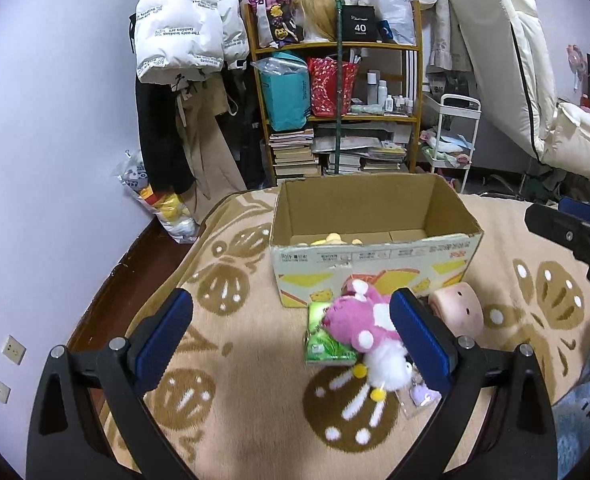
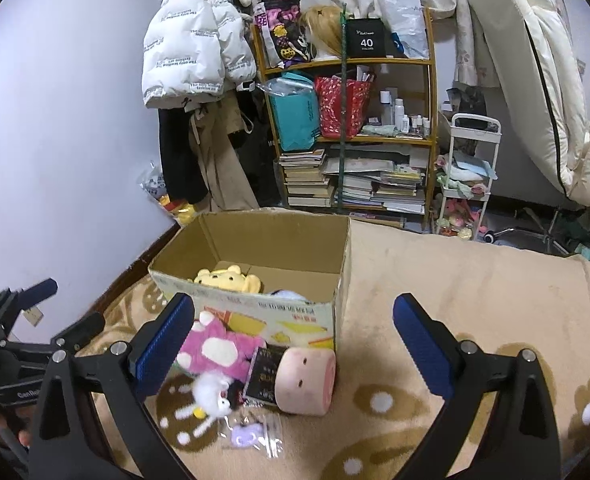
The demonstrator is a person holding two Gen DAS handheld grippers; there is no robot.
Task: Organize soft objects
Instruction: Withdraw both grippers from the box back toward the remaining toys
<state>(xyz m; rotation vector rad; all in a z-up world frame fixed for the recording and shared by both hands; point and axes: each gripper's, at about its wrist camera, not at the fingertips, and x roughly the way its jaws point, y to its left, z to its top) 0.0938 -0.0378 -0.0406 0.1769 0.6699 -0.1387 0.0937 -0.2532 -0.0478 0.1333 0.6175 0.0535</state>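
Before cardboard box: pink plush, white spots, fluffy, lying flat.

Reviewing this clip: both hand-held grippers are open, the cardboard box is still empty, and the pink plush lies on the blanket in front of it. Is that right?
Not quite. The cardboard box is not empty: the right wrist view shows a yellow plush already inside it. The rest holds: the left hand-held gripper and right hand-held gripper are open, and the pink plush lies on the blanket in front of the box.
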